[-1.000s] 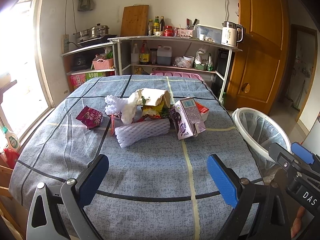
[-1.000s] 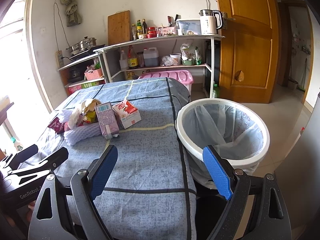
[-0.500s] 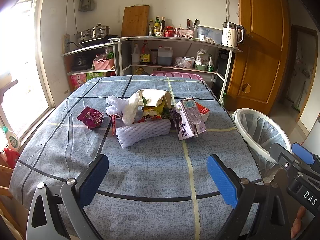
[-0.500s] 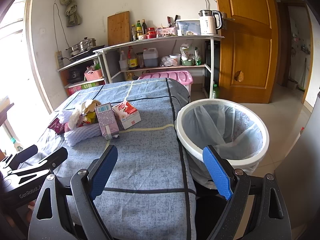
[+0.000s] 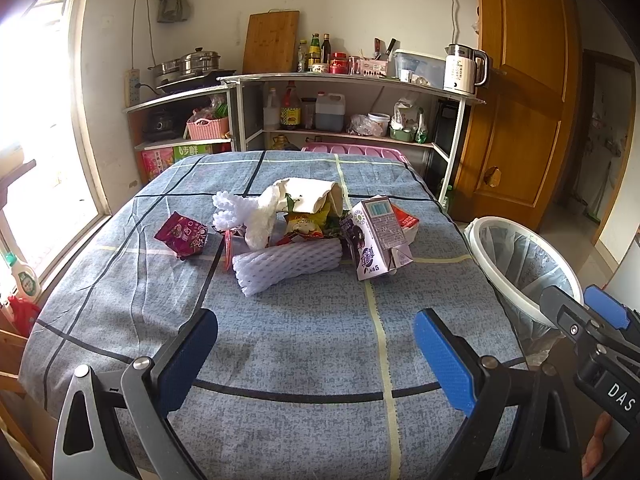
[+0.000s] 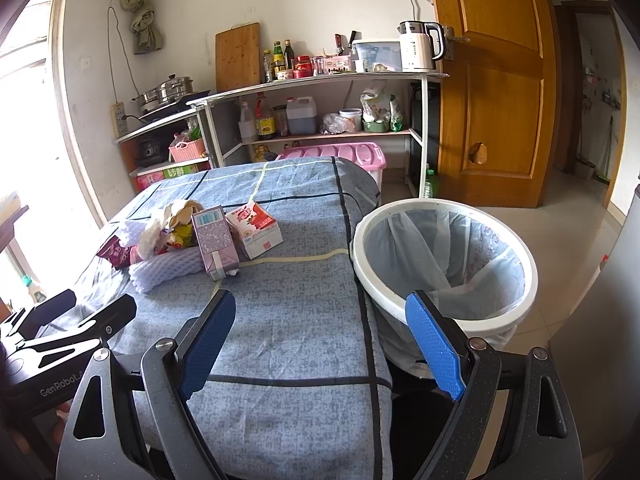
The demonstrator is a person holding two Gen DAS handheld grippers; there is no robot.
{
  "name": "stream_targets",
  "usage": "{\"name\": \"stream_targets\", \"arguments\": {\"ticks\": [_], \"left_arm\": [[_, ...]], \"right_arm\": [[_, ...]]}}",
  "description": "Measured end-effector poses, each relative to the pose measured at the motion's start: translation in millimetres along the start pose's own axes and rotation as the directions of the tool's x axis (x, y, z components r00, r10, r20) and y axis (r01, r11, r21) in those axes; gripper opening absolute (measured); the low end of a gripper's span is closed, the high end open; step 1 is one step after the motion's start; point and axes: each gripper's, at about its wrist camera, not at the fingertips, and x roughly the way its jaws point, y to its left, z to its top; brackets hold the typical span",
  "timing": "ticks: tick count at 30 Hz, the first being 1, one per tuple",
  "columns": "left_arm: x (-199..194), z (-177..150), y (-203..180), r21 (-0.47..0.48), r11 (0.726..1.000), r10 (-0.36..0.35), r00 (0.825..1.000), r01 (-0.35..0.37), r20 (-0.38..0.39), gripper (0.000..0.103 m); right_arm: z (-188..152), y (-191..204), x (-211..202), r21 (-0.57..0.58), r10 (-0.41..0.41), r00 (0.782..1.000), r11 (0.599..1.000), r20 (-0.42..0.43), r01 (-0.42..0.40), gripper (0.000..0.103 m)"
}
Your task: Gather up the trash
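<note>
We hold left gripper [image 5: 316, 354] and right gripper [image 6: 320, 342] low over near table edge, jaws of both spread wide, nothing between. Trash heaped mid-table [image 5: 280, 340]: foam net sleeve [image 5: 288, 266], purple carton [image 5: 378, 240], maroon snack packet [image 5: 182, 235] apart at left. Lined bin [image 6: 444, 264] stands beside table, likely for short drops. Collection not yet begun.

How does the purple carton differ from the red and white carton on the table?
The purple carton stands upright; the red and white carton lies lower, on a broad side. The purple carton sits nearer the grippers, the red and white carton behind it. Both rest on the blue cloth, untouched.
</note>
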Motion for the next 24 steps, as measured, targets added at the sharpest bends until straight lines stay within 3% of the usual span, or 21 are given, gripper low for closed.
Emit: {"name": "stream_targets", "arguments": {"ticks": [24], "left_arm": [[8.8,-0.4,5.8,-0.006,1.0,0.003,1.0,-0.003,-0.023,0.099]], "right_arm": [[-0.1,3.0,8.1,-0.004,0.012,1.0,1.0,-0.014,-0.012,0.087]]}}
